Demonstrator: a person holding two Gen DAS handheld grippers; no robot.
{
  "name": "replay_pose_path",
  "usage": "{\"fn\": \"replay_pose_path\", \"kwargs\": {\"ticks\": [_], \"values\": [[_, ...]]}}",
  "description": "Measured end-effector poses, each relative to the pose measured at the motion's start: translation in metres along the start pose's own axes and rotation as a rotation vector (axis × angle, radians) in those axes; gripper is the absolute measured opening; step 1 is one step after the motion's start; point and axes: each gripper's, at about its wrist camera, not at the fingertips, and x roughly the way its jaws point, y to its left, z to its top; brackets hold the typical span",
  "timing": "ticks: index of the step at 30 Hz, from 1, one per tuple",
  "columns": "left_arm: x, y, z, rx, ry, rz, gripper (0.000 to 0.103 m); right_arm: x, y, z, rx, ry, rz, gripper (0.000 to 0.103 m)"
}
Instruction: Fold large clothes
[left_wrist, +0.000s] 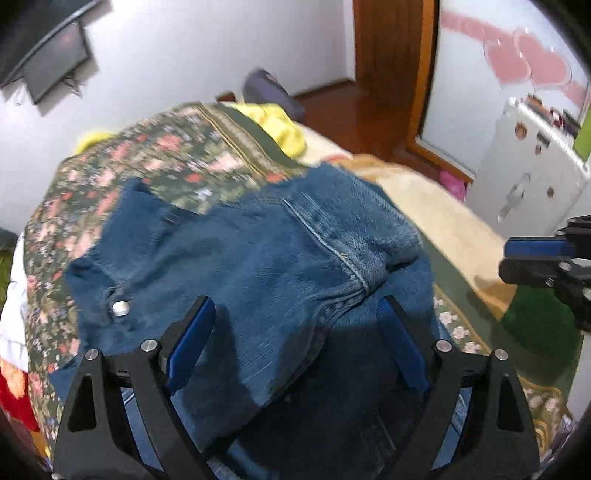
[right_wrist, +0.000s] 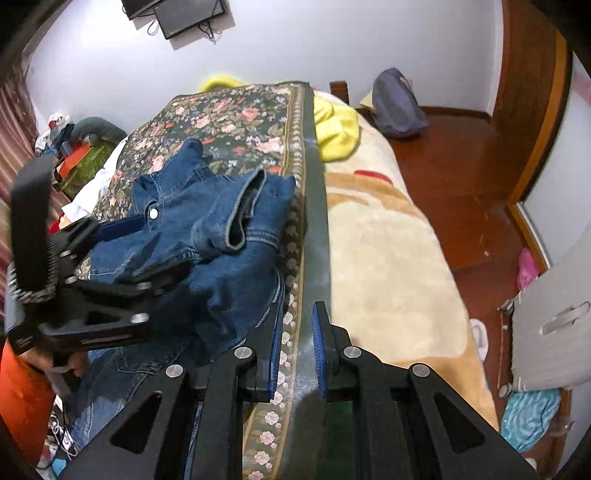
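A blue denim garment (left_wrist: 258, 258) lies bunched on the floral bedspread (left_wrist: 110, 177), its metal button (left_wrist: 120, 307) showing. In the right wrist view the denim garment (right_wrist: 207, 236) shows an open cuff on top. My left gripper (left_wrist: 295, 317) hangs open and wide just above the denim, with the cloth under the jaws and not pinched. The right wrist view has the left gripper (right_wrist: 144, 254) at the garment's left side. My right gripper (right_wrist: 298, 332) is shut on nothing, over the bedspread's (right_wrist: 229, 122) border to the right of the denim. It also shows as the right gripper (left_wrist: 517, 260) at the left wrist view's right edge.
A yellow blanket (right_wrist: 336, 129) and a cream blanket (right_wrist: 388, 258) cover the bed's right side. A purple bag (right_wrist: 397, 103) sits on the wooden floor (right_wrist: 461, 166). A white cabinet (right_wrist: 554, 317) stands at right. A person's orange sleeve (right_wrist: 18, 387) is at lower left.
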Motion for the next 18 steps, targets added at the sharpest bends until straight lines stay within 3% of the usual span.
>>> {"fn": "replay_pose_path", "kwargs": {"ticks": [2, 4, 5, 6, 7, 8, 11, 18], "values": [[0.012, -0.003, 0.0, 0.013, 0.005, 0.026, 0.087, 0.01, 0.001, -0.002, -0.002, 0.015, 0.003, 0.011], [0.018, -0.002, 0.001, 0.004, 0.001, 0.032, 0.074, 0.017, 0.004, -0.003, -0.006, 0.02, 0.002, 0.011], [0.017, 0.001, 0.002, -0.009, -0.006, 0.031, 0.06, 0.021, 0.005, -0.003, -0.006, 0.025, 0.006, 0.011], [0.015, 0.002, 0.002, -0.018, -0.016, 0.049, 0.036, 0.024, 0.006, -0.003, -0.006, 0.027, 0.01, 0.011], [0.012, 0.003, 0.002, -0.021, -0.022, 0.094, 0.028, 0.026, 0.007, -0.002, -0.005, 0.029, 0.016, 0.011], [0.009, 0.006, 0.003, -0.028, -0.029, 0.133, 0.01, 0.028, 0.008, -0.001, -0.003, 0.028, 0.021, 0.011], [-0.018, 0.032, 0.001, -0.105, -0.078, 0.098, 0.01, 0.029, 0.014, 0.008, -0.003, 0.016, 0.041, 0.011], [-0.089, 0.099, -0.019, -0.221, -0.209, 0.187, 0.009, 0.027, 0.047, 0.038, -0.076, -0.055, 0.045, 0.011]]}}
